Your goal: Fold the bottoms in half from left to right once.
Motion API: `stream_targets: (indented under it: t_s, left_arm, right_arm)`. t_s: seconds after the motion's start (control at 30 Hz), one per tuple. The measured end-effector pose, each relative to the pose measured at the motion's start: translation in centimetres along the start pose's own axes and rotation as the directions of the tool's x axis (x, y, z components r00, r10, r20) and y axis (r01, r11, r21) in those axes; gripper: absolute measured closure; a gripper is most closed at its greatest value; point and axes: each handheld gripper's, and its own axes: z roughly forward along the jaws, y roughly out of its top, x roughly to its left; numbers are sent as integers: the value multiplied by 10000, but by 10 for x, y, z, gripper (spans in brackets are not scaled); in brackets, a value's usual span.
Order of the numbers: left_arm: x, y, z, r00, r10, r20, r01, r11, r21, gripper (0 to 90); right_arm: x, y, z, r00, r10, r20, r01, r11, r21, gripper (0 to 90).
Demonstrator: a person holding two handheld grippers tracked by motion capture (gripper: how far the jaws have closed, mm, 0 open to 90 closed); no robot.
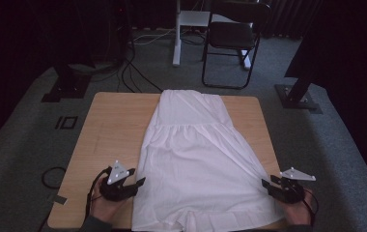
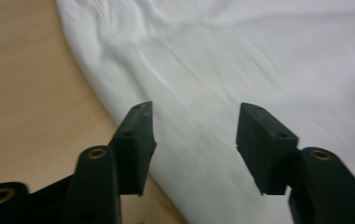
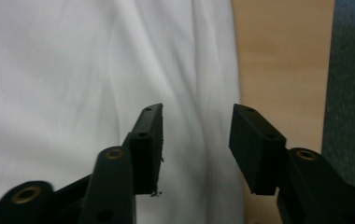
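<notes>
I'm watching a white dress point(image 1: 196, 159) lying flat at frame centre on the desk point(image 1: 109, 125). Left gripper point(image 1: 135, 183) and right gripper point(image 1: 267, 184) are flanking its lower edges, fingers apart, holding nothing. Thin, limp fabric, probably slippery; I'm pinching at the side hems.
</notes>
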Motion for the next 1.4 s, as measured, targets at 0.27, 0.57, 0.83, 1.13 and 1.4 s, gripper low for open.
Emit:
stream_targets:
  t_s: [0.27,0.57,0.83,1.13,1.4]
  left_arm:
    - [38,15,64,9977,-474,-478,503,9969,607,412]
    - [45,8,99,9974,-664,-296,701,9864,1484,541]
    - [43,7,88,9977,348,-588,-219,9780,2076,879]
    - [21,-18,38,9967,639,-508,-543,9836,1721,879]
    - [16,6,17,9987,508,49,-510,9975,482,661]
  right_arm:
    - [11,71,68,9950,-757,-648,736,9967,-350,481]
    - [22,106,136,9892,-876,-1173,904,9957,187,671]
    - [33,88,133,9917,-642,-1117,700,9963,493,880]
    - [59,45,87,9851,-837,-1504,954,9928,719,882]
    - [56,49,57,9829,-684,-1711,670,9977,-136,583]
